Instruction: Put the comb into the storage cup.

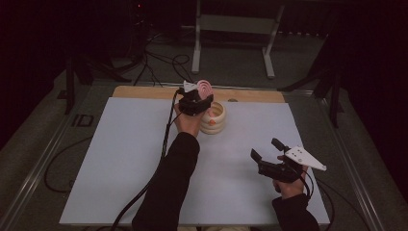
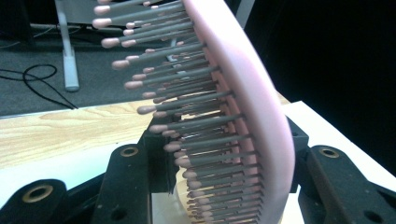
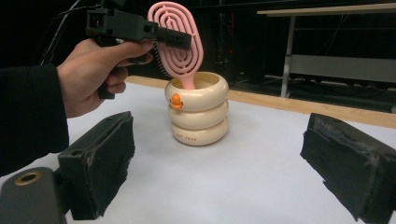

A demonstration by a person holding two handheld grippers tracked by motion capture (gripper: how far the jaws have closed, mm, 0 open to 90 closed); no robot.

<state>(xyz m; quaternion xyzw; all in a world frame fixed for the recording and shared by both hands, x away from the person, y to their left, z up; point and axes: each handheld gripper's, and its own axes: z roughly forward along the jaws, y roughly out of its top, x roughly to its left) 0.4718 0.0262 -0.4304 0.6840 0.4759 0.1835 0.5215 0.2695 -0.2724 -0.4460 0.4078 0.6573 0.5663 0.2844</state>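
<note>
**Pink hairbrush stands in the cream holder, left jaws around its head**

A pink hairbrush (image 3: 180, 39) stands upright with its handle down inside a cream ringed holder (image 3: 198, 109), a stack of three rounded rings with a small orange knob on its top ring. The holder stands on the white worktop (image 1: 120, 159), toward its far edge, just in front of a bare wooden strip (image 1: 144, 92).

The left gripper (image 1: 196, 101) hangs just above and beside the holder, reaching level across the brush head. Its jaws stand at a narrow gap with the brush head between them. In the left gripper view the pink back and the rows of grey bristles with pink tips (image 2: 187, 121) rise between the two black jaws. Whether the pads press on the head cannot be told; the bristle side faces one jaw and the smooth back the other.

The right gripper (image 1: 269, 156) rests well apart from the holder, on the near right part of the worktop. Its jaws stand wide with nothing between them, and they point toward the holder, which sits centred between them in the right gripper view.
</note>
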